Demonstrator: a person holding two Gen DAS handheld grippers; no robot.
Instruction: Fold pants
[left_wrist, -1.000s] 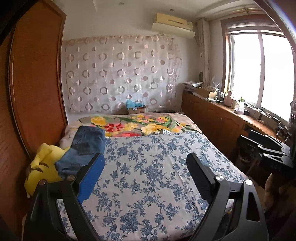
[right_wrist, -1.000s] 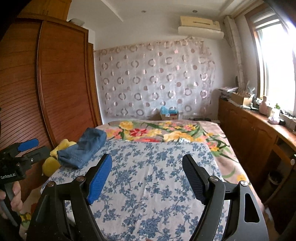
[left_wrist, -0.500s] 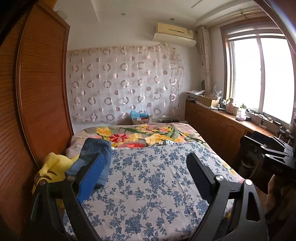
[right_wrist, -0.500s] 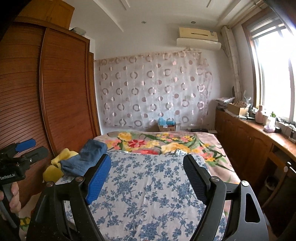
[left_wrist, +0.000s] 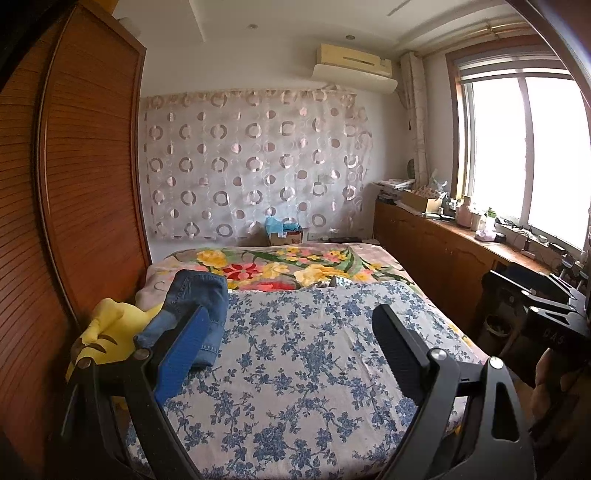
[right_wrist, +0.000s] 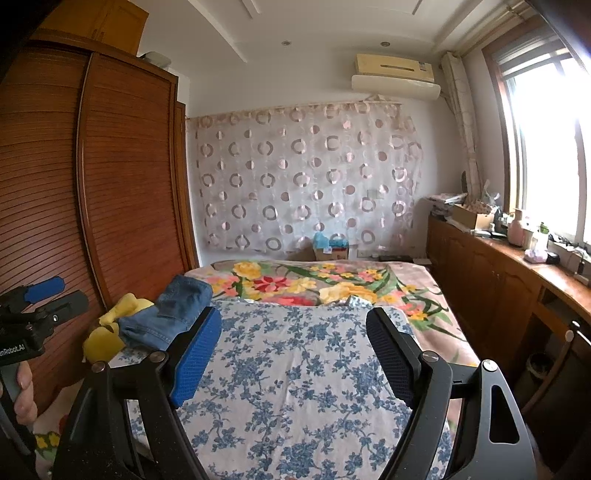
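- The bed (left_wrist: 303, 369), spread with a white sheet printed in blue flowers over a bright floral blanket, fills the foreground of both views and carries everything that matters.
- The tall brown slatted wooden wardrobe (left_wrist: 85, 192) stands along the bed's left side.
- The folded blue denim pants (left_wrist: 195, 306) lie at the left edge of the bed, partly on a yellow plush toy (left_wrist: 107, 332), their long axis running away from the cameras toward the blanket.
- From either pair of fingers the pants lie ahead and to the left; the left gripper (left_wrist: 280, 354) looks the nearer, its blue left finger overlapping them in its own view.
- The right gripper (right_wrist: 291, 354) stands further right, well apart from the pants (right_wrist: 166, 314).
- Both grippers are spread wide and hold nothing.
- Only the right wrist view shows the left gripper (right_wrist: 48, 291) from outside, in a hand (right_wrist: 22, 391); the left wrist view alone shows the right gripper's black body (left_wrist: 539, 314).
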